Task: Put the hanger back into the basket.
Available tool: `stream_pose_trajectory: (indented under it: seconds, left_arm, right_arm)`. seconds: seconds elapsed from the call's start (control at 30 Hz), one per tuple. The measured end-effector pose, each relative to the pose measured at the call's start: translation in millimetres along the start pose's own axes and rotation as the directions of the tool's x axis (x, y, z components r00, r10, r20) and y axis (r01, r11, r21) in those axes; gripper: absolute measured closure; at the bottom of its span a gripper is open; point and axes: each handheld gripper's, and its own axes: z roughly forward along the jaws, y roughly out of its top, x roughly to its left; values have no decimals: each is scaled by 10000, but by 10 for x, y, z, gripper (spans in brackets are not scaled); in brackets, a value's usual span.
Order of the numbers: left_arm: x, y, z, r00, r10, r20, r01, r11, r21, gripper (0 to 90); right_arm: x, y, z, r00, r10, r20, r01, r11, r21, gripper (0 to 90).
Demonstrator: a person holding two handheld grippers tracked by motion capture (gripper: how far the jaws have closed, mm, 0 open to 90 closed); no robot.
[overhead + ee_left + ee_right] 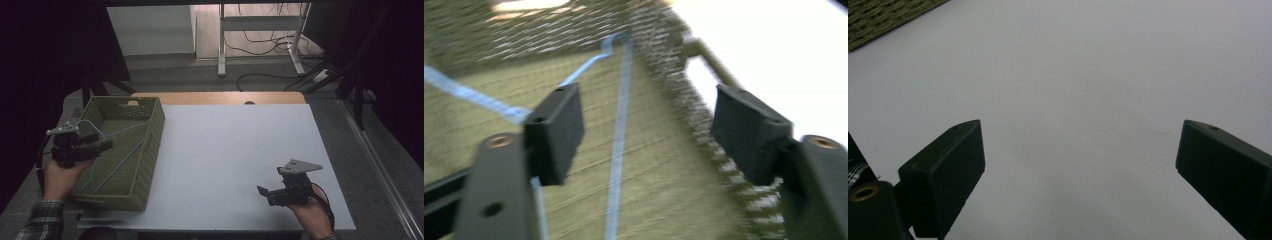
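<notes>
A white table is seen in a dim room, desk legs and cables at the upper centre of the high view. A green woven basket sits at frame left, with a light-blue wire hanger inside it, the hook propped toward the near-left wall. The placing is judged done or nearly so; withdrawal is left. The left tongs are held over the basket, spread wide, nothing gripped. The right tongs, lower right, stand open and empty. The hanger's hook against the weave is given up close by the left gripper view; bare table is given by the right gripper view.
</notes>
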Motion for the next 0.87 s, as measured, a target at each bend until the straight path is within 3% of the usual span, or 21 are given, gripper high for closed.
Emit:
stream_pose_trajectory:
  seconds: [0.07, 0.1, 0.23, 0.37, 0.5, 0.57, 0.73, 0.87]
  left_arm:
    - [-156, 11, -18, 9994, 248, 259, -244, 9996, -142, 195]
    - [-284, 11, -29, 9974, 420, 581, -400, 9986, -348, 183]
    - [-538, -19, -28, 9913, 488, 1226, -421, 9975, -572, 112]
    - [-843, -122, 34, 9835, 792, 1626, -727, 9963, -455, 52]
    - [-1093, -254, 114, 9820, 1252, 1415, -1241, 9921, -165, 27]
    - [-1196, -355, 169, 9815, 1640, 991, -1658, 9861, 105, 18]
    - [-1221, -462, 246, 9804, 1784, 831, -1832, 9816, 540, 9]
    - [-1195, -480, 244, 9817, 1757, 737, -1795, 9826, 480, 10]
  right_arm:
    - [-3, -10, -27, 10000, 28, 22, -27, 10000, -58, 50]
    - [-5, -14, -43, 10000, 55, 24, -55, 9999, -85, 48]
    - [-9, -43, -106, 9999, 156, -10, -156, 9997, -211, 35]
    - [-11, -77, -167, 9999, 147, -2, -147, 9994, -305, 15]
    - [-14, -112, -229, 9998, 170, 80, -167, 9990, -424, 2]
    - [-16, -132, -257, 9997, 199, 131, -193, 9988, -444, 0]
    - [-41, -172, -302, 9993, 266, 248, -253, 9983, -516, 0]
    - [-46, -178, -285, 9994, 223, 266, -210, 9986, -492, 0]
